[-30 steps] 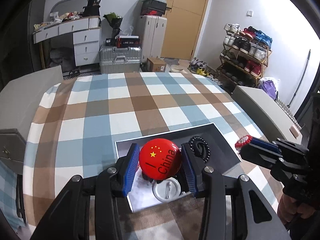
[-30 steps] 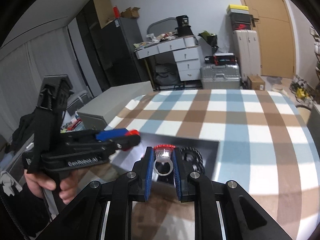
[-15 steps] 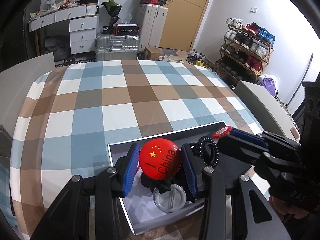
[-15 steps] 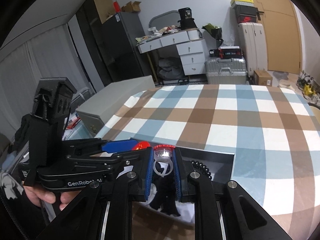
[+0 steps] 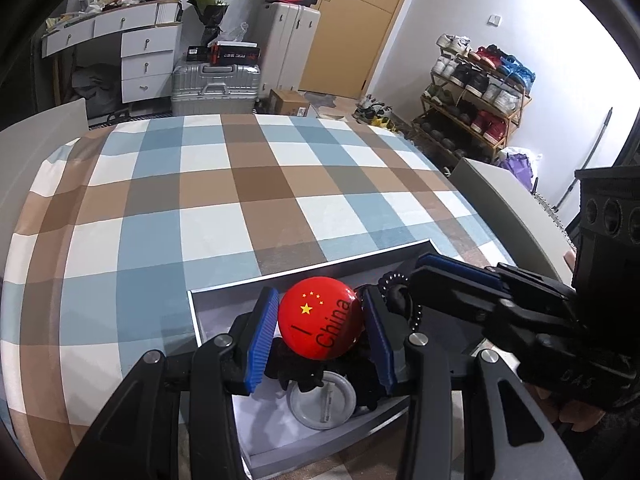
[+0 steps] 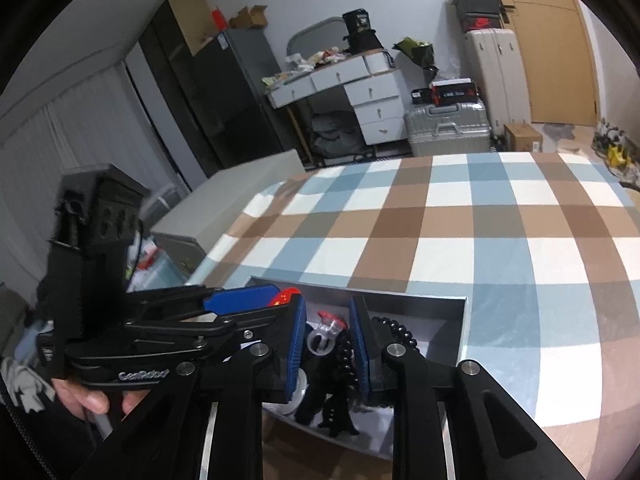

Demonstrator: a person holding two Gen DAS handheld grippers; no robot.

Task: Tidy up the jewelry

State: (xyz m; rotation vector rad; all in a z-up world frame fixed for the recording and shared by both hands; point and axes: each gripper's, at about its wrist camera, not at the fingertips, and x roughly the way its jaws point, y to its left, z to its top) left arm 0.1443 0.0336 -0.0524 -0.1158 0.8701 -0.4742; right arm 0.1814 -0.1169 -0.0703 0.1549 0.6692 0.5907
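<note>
A round red "I China" badge [image 5: 320,322] sits clamped between the blue pads of my left gripper [image 5: 319,312], just above the open grey box [image 5: 312,268]. My right gripper [image 6: 327,320] reaches into that box from the right, and its jaws are opening. A clear ring with a red top [image 6: 325,330] lies tilted between them, free of both pads. A black bead bracelet [image 6: 394,330] curls beside the right finger. A silver round badge back [image 5: 324,400] and a black ornament [image 6: 332,404] lie on the box floor. In the right wrist view the left gripper [image 6: 256,300] comes in from the left.
The box stands near the front edge of a table with a blue, brown and white checked cloth [image 5: 240,184]. Grey cabinets [image 5: 500,200] flank the table. A hand [image 6: 88,396] grips the left tool. Suitcases, a desk and a shoe rack stand far behind.
My right gripper came down into the box with the ring and its jaws spread, so the ring slipped from the pads. The left gripper kept hold of the red badge above the box.
</note>
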